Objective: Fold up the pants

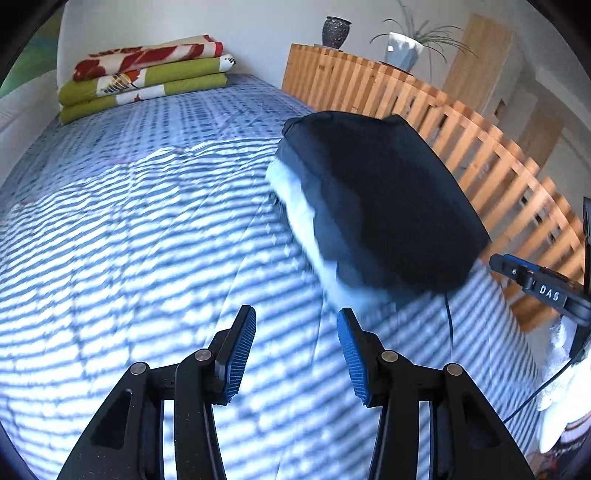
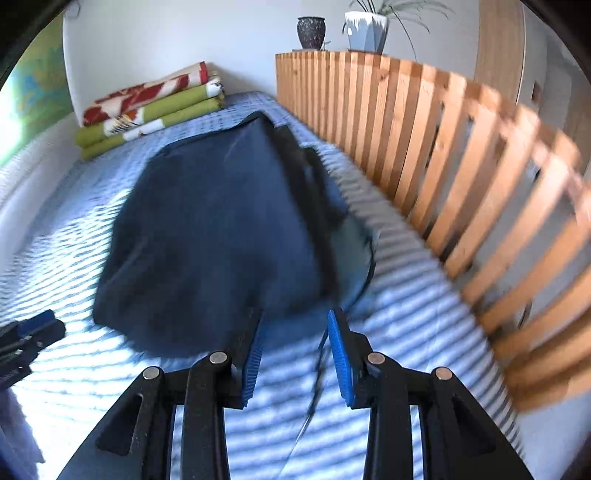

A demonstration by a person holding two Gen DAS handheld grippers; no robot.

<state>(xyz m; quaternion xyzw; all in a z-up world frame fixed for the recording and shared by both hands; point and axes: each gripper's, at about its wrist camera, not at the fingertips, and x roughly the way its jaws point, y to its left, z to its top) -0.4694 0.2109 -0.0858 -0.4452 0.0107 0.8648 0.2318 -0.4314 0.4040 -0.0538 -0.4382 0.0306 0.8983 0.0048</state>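
Pants (image 2: 218,236) lie folded into a dark bundle on the striped bed (image 1: 129,240) beside the slatted rail, so your left gripper (image 1: 295,354) and right gripper (image 2: 295,358) hang part-open, empty, just near of it.

- One pair of dark navy fabric pants (image 2: 214,236), folded into a single bundle before you; a pale lining shows at one edge in the left wrist view.
- Two black two-finger grippers with blue ribbed pads: your left gripper (image 1: 296,350) and your right gripper (image 2: 295,356).
- One blue-and-white patterned bedspread (image 1: 129,229).
- One stack of folded blankets in green, red and cream (image 1: 147,74); you can count about four layers.
- One wooden slatted rail (image 2: 424,147).
- Two pots on the rail: one dark speckled vase (image 2: 311,32) and one pale faceted planter with a green plant (image 2: 366,31).
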